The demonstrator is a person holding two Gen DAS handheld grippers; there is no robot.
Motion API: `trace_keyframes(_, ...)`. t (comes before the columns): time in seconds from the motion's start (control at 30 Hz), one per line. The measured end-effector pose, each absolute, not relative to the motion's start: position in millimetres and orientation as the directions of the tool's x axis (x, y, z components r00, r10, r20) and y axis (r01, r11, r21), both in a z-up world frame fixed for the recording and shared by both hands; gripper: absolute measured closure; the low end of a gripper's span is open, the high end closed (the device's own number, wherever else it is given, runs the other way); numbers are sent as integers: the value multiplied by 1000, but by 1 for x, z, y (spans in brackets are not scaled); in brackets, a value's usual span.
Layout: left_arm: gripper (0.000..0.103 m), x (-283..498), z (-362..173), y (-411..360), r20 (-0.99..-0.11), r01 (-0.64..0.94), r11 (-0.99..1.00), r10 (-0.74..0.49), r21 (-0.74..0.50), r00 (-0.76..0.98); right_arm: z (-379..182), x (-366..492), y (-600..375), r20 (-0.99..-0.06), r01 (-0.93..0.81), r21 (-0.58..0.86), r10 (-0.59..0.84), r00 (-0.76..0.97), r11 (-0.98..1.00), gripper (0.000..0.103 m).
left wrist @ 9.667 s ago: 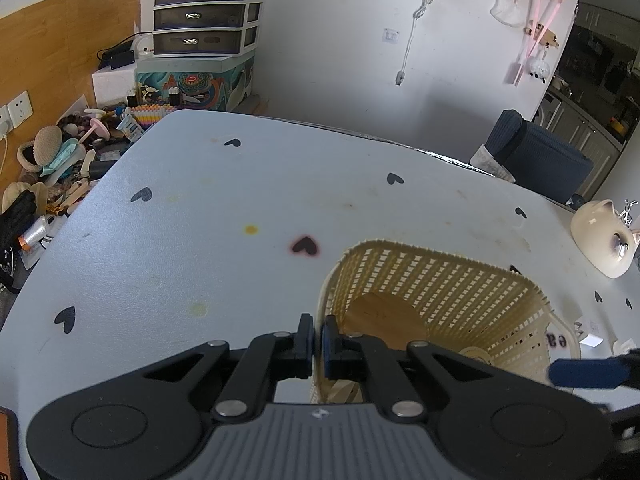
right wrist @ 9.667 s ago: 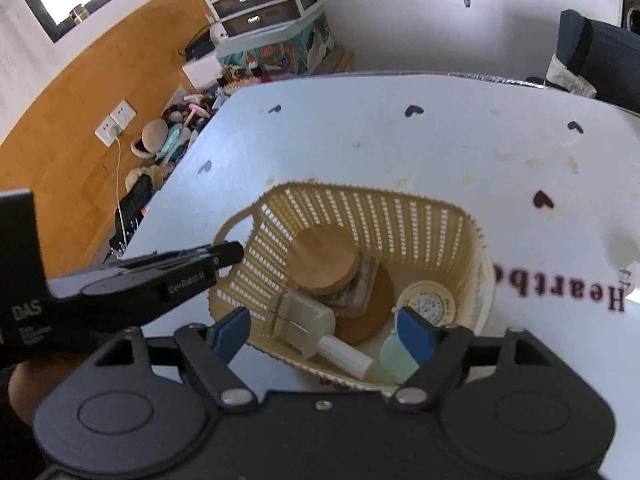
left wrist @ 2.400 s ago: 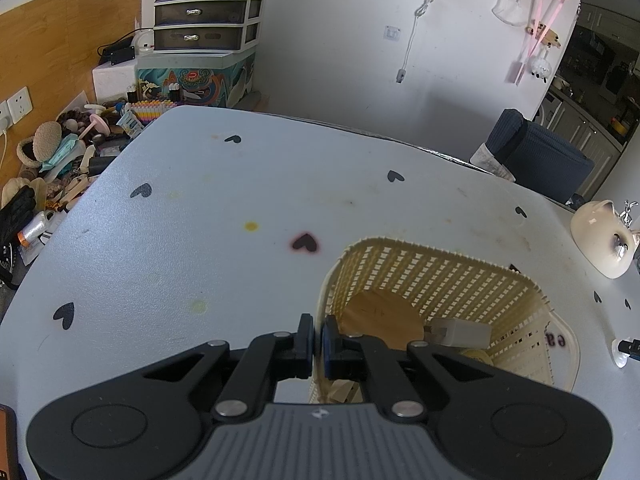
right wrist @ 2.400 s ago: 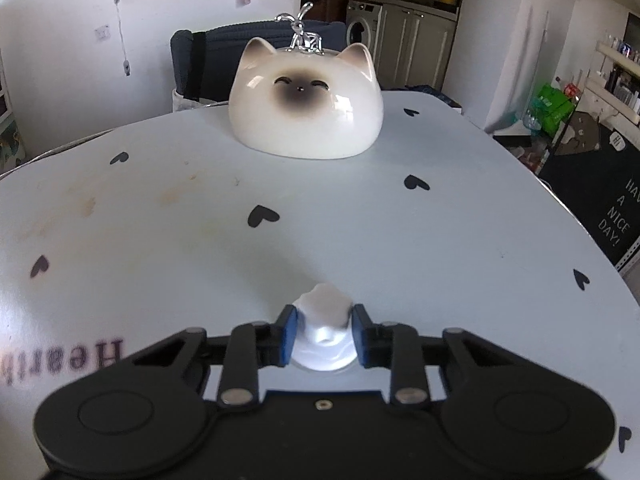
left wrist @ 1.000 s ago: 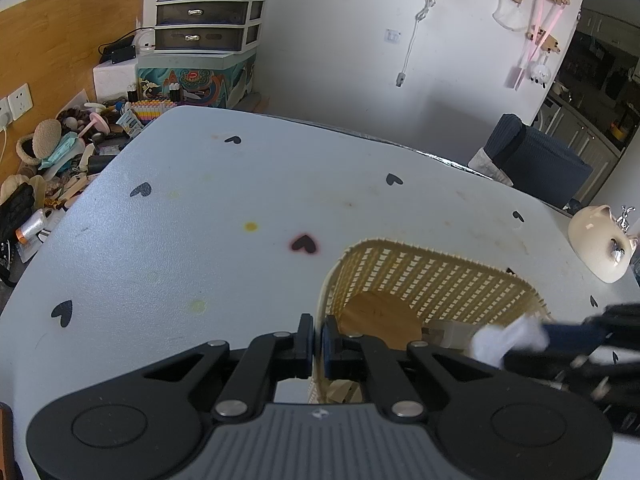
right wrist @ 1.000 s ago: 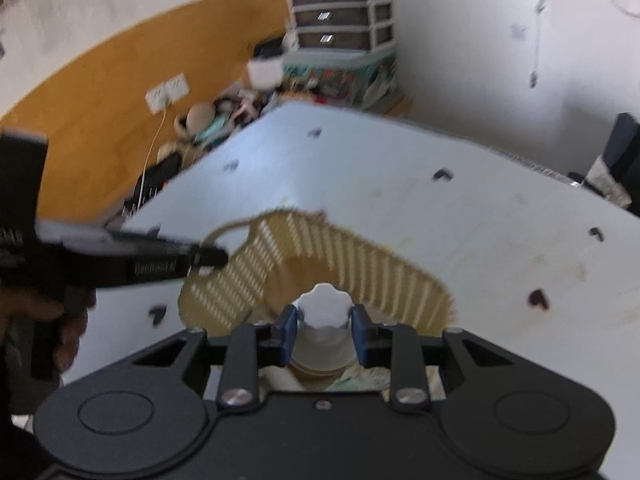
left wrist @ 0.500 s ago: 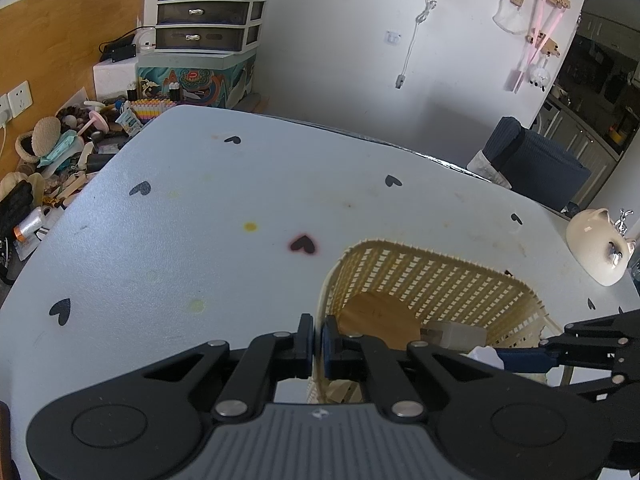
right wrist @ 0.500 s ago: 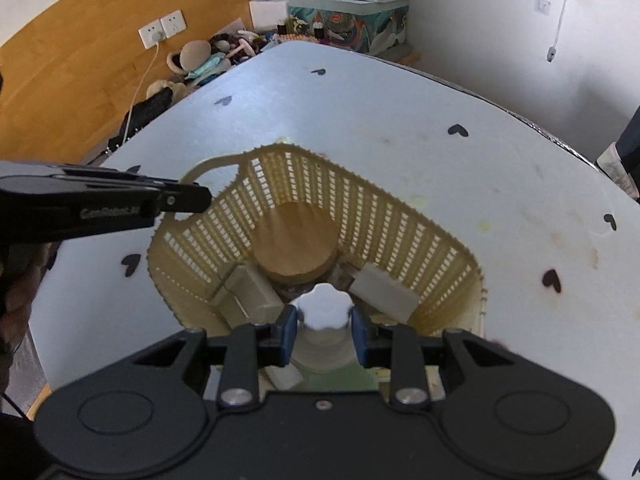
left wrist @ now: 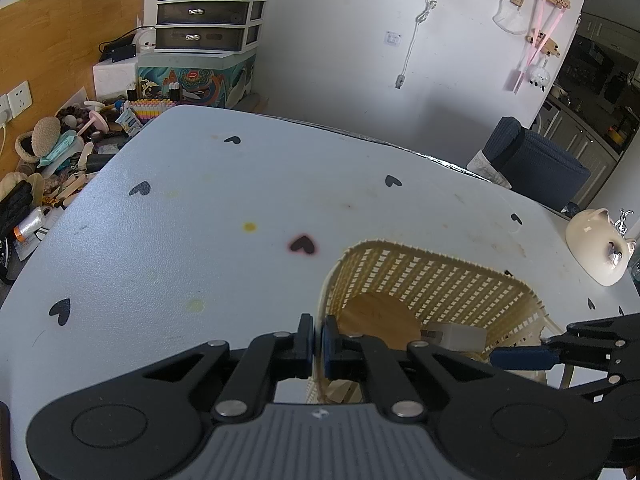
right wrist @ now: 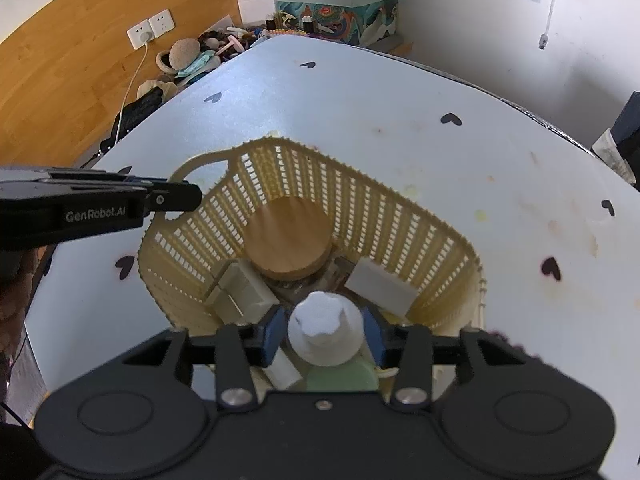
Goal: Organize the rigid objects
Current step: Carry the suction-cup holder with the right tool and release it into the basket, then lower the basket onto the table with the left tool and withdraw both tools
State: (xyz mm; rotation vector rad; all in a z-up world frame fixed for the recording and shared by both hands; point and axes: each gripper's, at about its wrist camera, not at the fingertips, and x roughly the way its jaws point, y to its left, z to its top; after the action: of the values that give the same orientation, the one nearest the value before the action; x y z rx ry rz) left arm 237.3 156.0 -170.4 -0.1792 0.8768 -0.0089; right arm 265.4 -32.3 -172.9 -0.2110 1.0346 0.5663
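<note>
A cream woven basket (left wrist: 440,276) (right wrist: 360,200) stands on the white heart-print table (left wrist: 200,240). My left gripper (left wrist: 318,344) (right wrist: 176,198) is shut on the basket's rim by its handle. My right gripper (right wrist: 324,336) hangs over the basket's near end with its jaws opening. A white knob-shaped piece (right wrist: 324,330) sits between the blue pads (right wrist: 274,334), with small gaps on both sides. Inside lie a round wooden lid (right wrist: 290,238) (left wrist: 378,320), a white block (right wrist: 378,286), a beige block (right wrist: 240,292) and a pale green lid (right wrist: 344,376).
A cream cat-shaped ceramic (left wrist: 598,246) sits near the table's far right edge. A dark chair (left wrist: 536,164) stands behind the table. Clutter (left wrist: 52,168) lies on the floor past the left edge, below a drawer unit (left wrist: 208,12).
My right gripper came down over the basket with the white knob, and its pads have now parted from it. The left gripper and basket have not moved.
</note>
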Motion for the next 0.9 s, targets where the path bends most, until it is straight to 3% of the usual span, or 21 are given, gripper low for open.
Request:
trace_keyframes(0.4,99,238,-170,157,-765,-57,986,-84,-156,638,-150,258,-42,-828,-500,124,367,424,857,55)
trace_keyframes(0.9,99,236,-162,161,-754,-1,989,-115,-151,647,-95,210,-72,-713,-363,169,368,598,916,51)
